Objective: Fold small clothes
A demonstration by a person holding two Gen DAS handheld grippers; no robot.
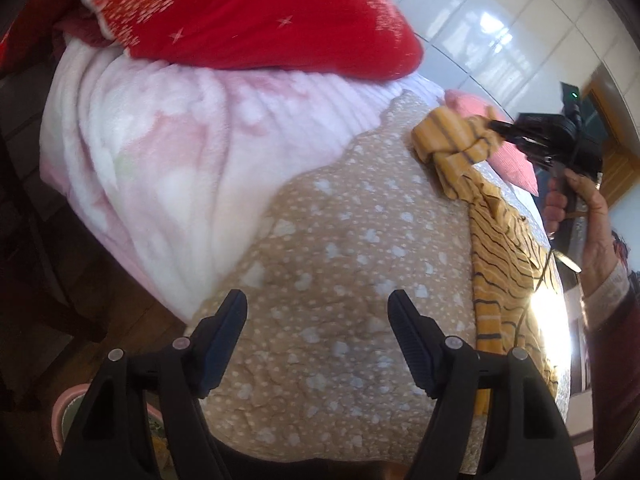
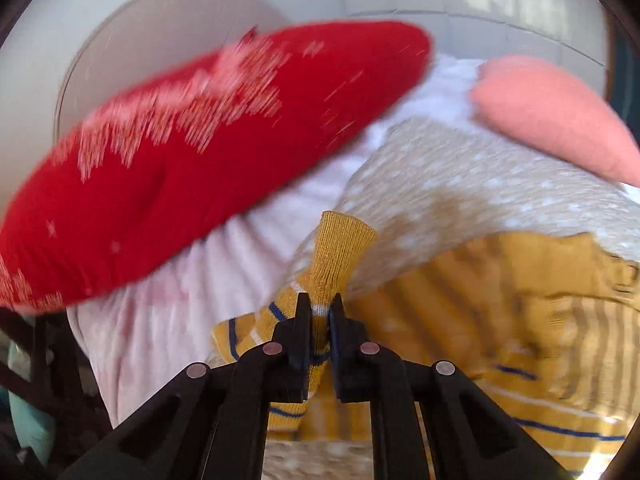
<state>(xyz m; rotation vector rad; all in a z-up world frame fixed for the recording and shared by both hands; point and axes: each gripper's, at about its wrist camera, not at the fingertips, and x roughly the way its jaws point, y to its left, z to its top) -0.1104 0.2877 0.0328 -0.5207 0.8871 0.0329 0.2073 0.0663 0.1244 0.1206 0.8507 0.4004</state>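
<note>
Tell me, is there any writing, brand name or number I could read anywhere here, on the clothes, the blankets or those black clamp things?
None can be read.
The right gripper bears a faint mark on its black body, too blurred to read.
The yellow striped garment, red blanket and spotted cover show only patterns.

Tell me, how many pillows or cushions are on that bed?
2: a red cushion atop the pink blanket, and a pink cushion at the far edge. Others may be hidden.
</note>
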